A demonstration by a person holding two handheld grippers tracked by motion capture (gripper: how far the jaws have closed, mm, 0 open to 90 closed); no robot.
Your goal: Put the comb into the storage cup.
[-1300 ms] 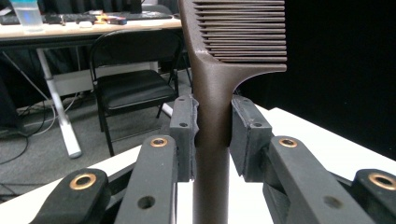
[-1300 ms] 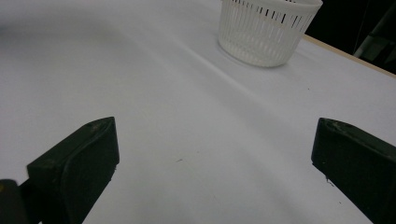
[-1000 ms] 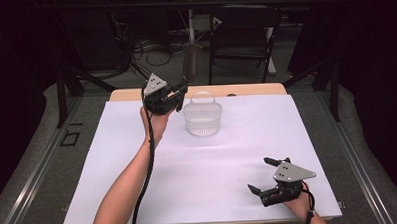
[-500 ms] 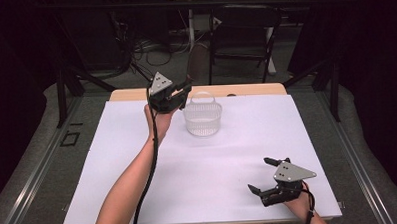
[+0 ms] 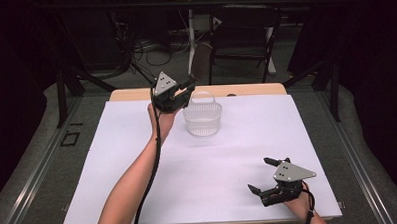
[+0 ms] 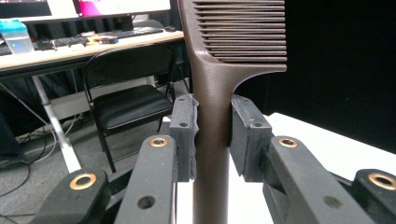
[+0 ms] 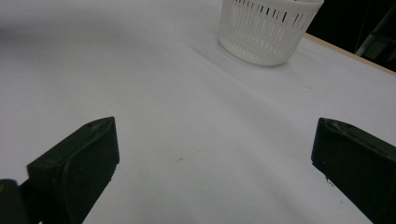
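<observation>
Holding: my left gripper (image 6: 212, 135) has its jaws clamped on the handle of a brown comb (image 6: 219, 70), teeth pointing up.
Left gripper spot: up in the air, just beside the white basket (image 5: 202, 118) at the far side of the table (image 5: 239, 190).
Right gripper (image 5: 265, 175): jaws wide apart, holding nothing, low over the table's near right corner.

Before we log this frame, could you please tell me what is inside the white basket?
In the high view the white basket looks empty through its slotted wall, though its floor is not clearly visible. The comb is outside it, clamped in the left gripper.
</observation>
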